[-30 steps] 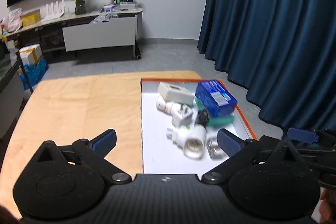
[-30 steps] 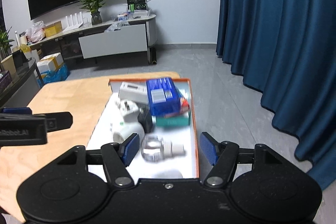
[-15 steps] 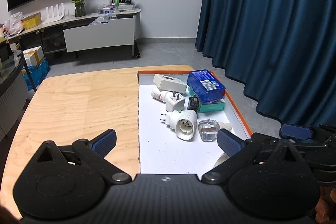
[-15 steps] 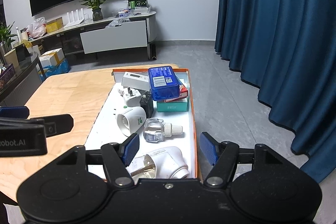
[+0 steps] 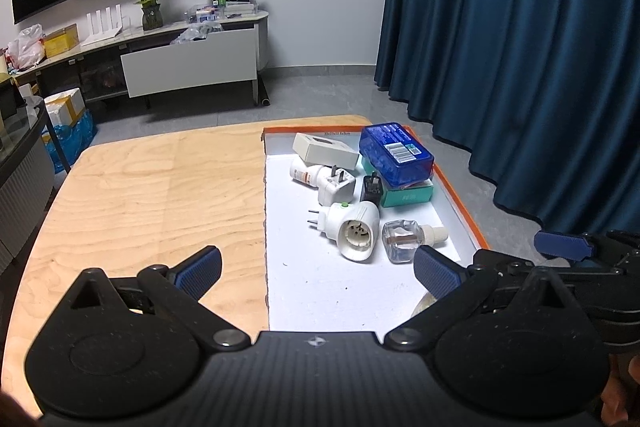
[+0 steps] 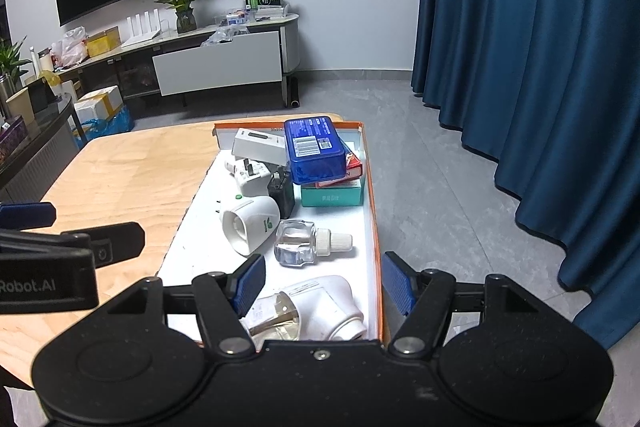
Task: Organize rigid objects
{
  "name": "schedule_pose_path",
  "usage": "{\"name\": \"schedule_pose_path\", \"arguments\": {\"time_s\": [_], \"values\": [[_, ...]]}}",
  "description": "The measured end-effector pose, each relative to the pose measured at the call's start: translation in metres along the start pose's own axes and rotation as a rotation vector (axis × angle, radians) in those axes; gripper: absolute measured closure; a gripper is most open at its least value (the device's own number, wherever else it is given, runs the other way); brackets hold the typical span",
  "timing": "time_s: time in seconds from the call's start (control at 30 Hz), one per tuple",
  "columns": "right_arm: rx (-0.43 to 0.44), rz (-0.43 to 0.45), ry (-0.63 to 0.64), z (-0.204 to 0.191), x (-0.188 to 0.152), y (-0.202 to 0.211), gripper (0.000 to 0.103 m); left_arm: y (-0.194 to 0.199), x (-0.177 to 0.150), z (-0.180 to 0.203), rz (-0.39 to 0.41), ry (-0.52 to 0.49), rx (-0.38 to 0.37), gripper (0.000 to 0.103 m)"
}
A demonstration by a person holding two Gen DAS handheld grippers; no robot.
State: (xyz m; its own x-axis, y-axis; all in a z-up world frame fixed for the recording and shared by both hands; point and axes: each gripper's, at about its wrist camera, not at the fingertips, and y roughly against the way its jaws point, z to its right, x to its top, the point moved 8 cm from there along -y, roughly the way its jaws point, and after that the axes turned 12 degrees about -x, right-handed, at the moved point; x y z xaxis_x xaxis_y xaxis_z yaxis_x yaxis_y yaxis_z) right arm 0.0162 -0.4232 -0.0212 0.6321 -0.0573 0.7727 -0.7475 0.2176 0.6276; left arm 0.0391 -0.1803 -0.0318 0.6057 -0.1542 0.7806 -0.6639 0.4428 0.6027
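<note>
An orange-rimmed white tray (image 5: 460, 203) (image 6: 374, 227) lies on the right part of a wooden table (image 5: 152, 195). In it are a blue plastic box (image 5: 396, 153) (image 6: 314, 151) stacked on a teal box (image 6: 332, 195), a white box (image 5: 325, 151), a white plug adapter (image 5: 337, 187), a black charger (image 6: 282, 193), a white plug-in socket unit (image 5: 354, 229) (image 6: 250, 225) and a clear glass refill bottle (image 5: 404, 241) (image 6: 298, 241). My left gripper (image 5: 316, 269) hangs open over the tray's near left edge. My right gripper (image 6: 322, 283) is open above a white diffuser (image 6: 324, 303), its pads clear of it.
Blue curtains (image 5: 520, 47) hang close on the right, past the table edge. A low cabinet (image 6: 218, 65) with a plant and clutter lines the far wall. My right gripper (image 5: 562, 247) shows beside the tray in the left wrist view; my left gripper (image 6: 60, 247) shows left in the right wrist view.
Both views have drawn back a little from the tray, so its contents look farther away. The white diffuser has come into the right wrist view. Both jaws stay as wide as before.
</note>
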Motion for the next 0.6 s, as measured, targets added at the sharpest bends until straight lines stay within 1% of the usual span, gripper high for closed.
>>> {"name": "schedule_pose_path", "arguments": {"time_s": [0.6], "values": [[0.001, -0.012, 0.002, -0.004, -0.001, -0.012, 0.026, -0.01, -0.001, -0.002, -0.025, 0.004, -0.011, 0.0]]}}
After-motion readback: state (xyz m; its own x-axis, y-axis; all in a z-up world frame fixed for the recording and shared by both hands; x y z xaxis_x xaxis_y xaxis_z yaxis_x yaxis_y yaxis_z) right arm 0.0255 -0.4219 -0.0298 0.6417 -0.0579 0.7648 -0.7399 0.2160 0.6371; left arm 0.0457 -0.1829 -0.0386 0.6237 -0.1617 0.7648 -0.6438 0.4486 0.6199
